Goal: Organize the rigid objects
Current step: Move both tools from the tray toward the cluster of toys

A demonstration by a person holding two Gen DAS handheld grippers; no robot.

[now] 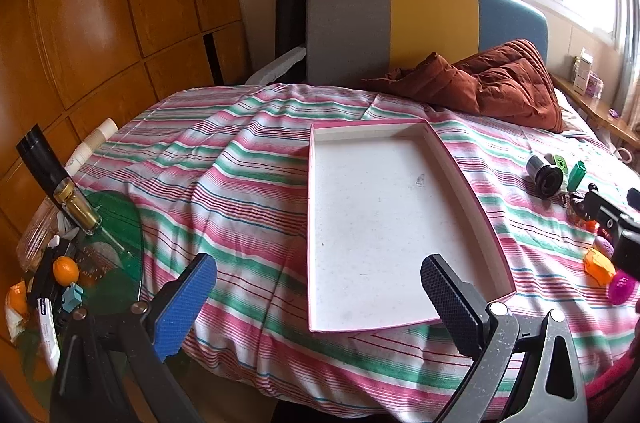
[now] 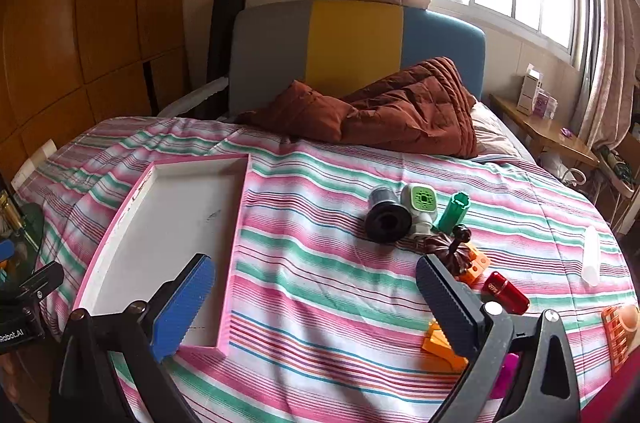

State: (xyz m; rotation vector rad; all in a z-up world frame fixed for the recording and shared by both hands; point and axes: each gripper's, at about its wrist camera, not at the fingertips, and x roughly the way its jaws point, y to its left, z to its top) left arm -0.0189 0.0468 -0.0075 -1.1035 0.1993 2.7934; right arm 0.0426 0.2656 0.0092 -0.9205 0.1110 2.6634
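Note:
A pink-rimmed white box lid (image 1: 476,219) lies empty on the striped bedspread; it also shows in the right wrist view (image 2: 238,223). Right of it lie small rigid objects: a black cylinder (image 2: 387,216), a white-green gadget (image 2: 420,201), a green piece (image 2: 454,211), a dark brown ornament (image 2: 450,249), a red cylinder (image 2: 506,293), orange pieces (image 2: 438,343) and a magenta piece (image 2: 505,375). My left gripper (image 1: 320,299) is open and empty above the lid's near end. My right gripper (image 2: 316,307) is open and empty above the bedspread, left of the objects.
A rust-brown quilt (image 2: 400,107) lies by the grey, yellow and blue headboard (image 2: 352,43). A green glass side table (image 1: 116,223) with a bottle (image 1: 60,183) and oranges stands at the left. A wooden shelf (image 2: 548,131) stands by the window.

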